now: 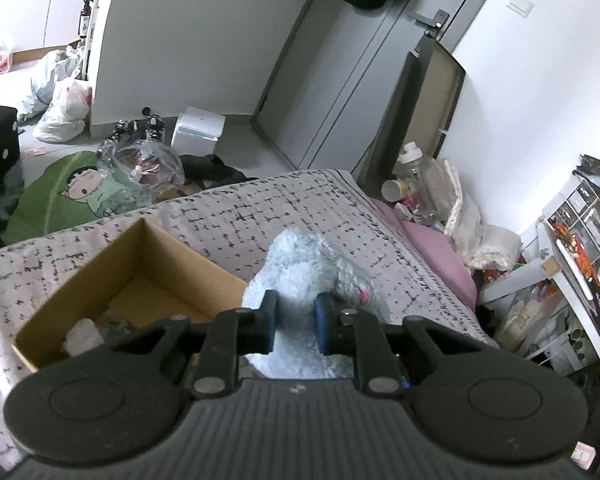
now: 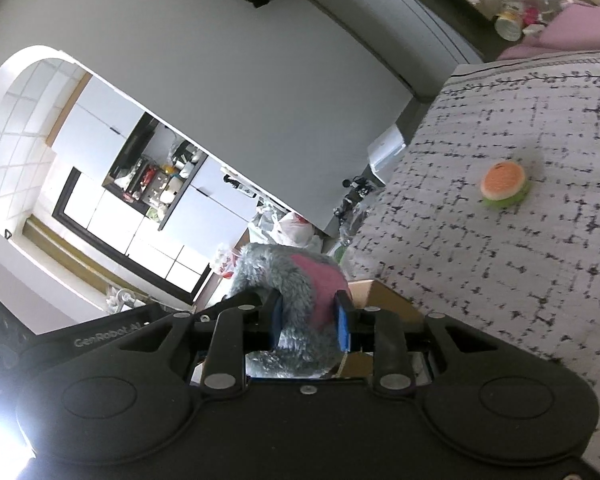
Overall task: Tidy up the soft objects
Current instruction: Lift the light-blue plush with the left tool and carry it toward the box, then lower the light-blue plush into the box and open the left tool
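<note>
My left gripper [image 1: 295, 322] is shut on a pale blue fluffy plush toy [image 1: 300, 264], held above the patterned bedspread [image 1: 260, 212] just right of an open cardboard box [image 1: 132, 280]. The box holds a few small items, one of them white. My right gripper [image 2: 309, 322] is shut on a grey furry plush part with a pink patch [image 2: 300, 280], held over a corner of the cardboard box [image 2: 380, 296]. A small burger-shaped plush [image 2: 504, 184] lies on the bedspread [image 2: 500, 260] farther right.
A pink pillow [image 1: 440, 248] and bottles sit at the bed's far right edge. A cluttered shelf unit [image 1: 572, 260] stands to the right. Plastic bags [image 1: 64, 108], a green cartoon cushion [image 1: 72, 196] and a white box [image 1: 198, 128] lie on the floor beyond the bed.
</note>
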